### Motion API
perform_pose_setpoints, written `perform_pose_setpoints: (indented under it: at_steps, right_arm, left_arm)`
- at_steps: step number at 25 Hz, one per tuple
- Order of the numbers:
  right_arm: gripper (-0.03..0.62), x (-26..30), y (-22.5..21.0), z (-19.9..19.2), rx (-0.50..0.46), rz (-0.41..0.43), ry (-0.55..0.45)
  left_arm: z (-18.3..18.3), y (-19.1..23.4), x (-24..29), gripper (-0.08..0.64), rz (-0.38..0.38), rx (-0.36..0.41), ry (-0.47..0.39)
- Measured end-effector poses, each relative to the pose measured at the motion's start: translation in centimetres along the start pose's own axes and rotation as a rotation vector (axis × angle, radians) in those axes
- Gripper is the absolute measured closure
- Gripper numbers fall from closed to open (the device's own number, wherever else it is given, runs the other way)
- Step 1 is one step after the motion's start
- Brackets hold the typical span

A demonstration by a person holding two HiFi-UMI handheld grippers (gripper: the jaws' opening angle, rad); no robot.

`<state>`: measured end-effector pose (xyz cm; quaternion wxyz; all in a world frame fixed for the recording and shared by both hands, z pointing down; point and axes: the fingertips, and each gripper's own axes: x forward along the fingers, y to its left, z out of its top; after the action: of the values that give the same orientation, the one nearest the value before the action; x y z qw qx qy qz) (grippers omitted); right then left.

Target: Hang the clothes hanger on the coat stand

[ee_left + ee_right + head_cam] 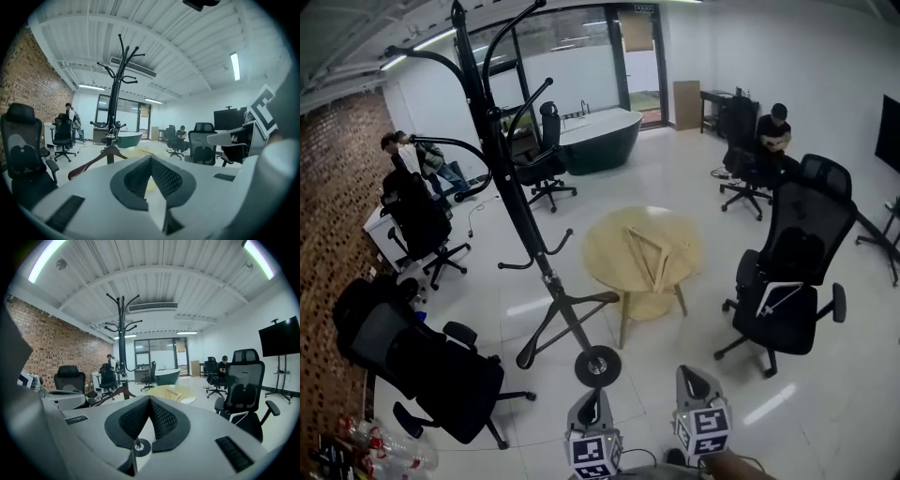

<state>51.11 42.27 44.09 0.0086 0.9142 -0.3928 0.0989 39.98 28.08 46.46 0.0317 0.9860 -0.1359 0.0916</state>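
Note:
The black coat stand (508, 178) rises at the left of the head view, with its round base (598, 366) on the white floor just ahead of me. A dark brown clothes hanger (572, 314) hangs low against its pole. A pale wooden hanger (654, 255) lies on the round wooden table (609, 258). My left gripper (592, 405) and right gripper (697, 382) sit low in the head view, near the base, both shut and empty. The left gripper view shows the stand (115, 93) and the dark hanger (98, 157) beyond shut jaws. The right gripper view shows the stand (122, 333) and the table (176, 392).
Black office chairs stand at the left (422, 361), the right (792, 272) and further back (546, 164). A dark bathtub (600, 141) sits at the back, where two people stand to the left (427, 159). Another person sits at the back right (773, 131). A brick wall (328, 216) runs along the left.

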Motion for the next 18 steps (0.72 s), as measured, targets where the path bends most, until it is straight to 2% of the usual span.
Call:
perform_pose_setpoints:
  at_steps: [9,18]
  right_arm:
    - [0.592,-3.0,-3.1,-1.2,0.005,-0.114,0.012]
    - [0.592,-4.5,-4.2,-1.5,0.032,-0.128,0.02]
  left_arm:
    - [0.1,-2.8,0.0,0.541,-0.069,0.01,-0.019]
    - [-0.1,-4.3,-0.3,0.541,-0.095,0.01,-0.015]
